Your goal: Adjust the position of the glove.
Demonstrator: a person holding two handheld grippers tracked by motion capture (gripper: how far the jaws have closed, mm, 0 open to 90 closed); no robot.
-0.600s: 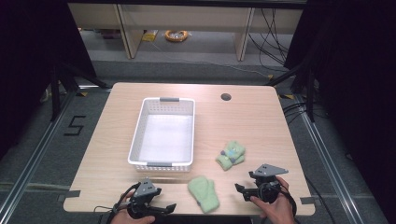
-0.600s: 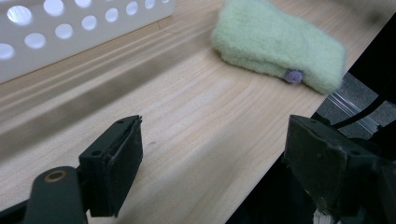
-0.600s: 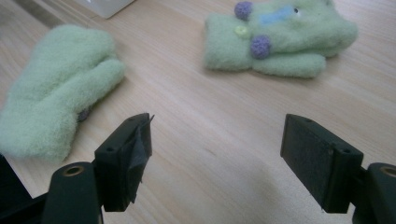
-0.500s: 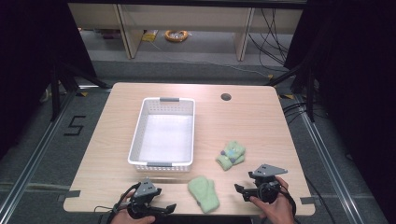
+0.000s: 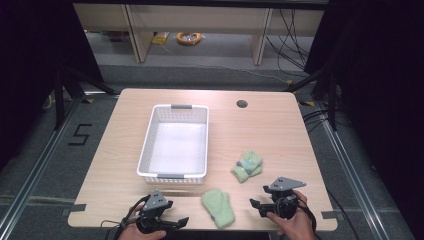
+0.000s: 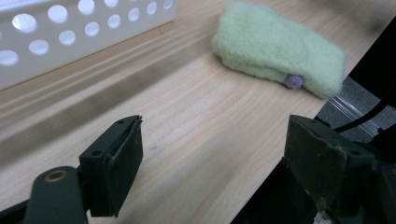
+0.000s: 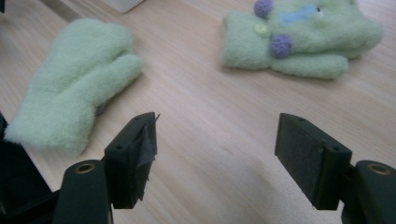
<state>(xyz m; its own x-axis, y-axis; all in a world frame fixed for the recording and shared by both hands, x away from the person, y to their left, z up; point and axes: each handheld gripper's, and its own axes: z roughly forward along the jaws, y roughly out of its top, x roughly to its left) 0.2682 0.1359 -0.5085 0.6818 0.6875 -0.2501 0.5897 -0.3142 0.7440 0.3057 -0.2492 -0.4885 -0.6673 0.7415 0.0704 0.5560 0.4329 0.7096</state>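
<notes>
Two light green mittens lie on the wooden table. The plain mitten (image 5: 218, 207) (image 7: 74, 98) (image 6: 280, 51) rests near the front edge, between both grippers. The other mitten (image 5: 247, 166) (image 7: 299, 42), which carries purple pompoms and a button, lies farther back to the right. My left gripper (image 5: 176, 221) (image 6: 215, 154) is held at the front edge, open, aimed toward the plain mitten with bare wood between its jaws. My right gripper (image 5: 255, 205) (image 7: 224, 144) is open too, low over the table, with both mittens ahead of it and nothing held.
A white perforated basket (image 5: 172, 177) (image 6: 70, 28) stands empty at the table's middle left, just behind the left gripper. A round cable hole (image 5: 242, 104) sits at the back. The table's front edge runs right under both hands.
</notes>
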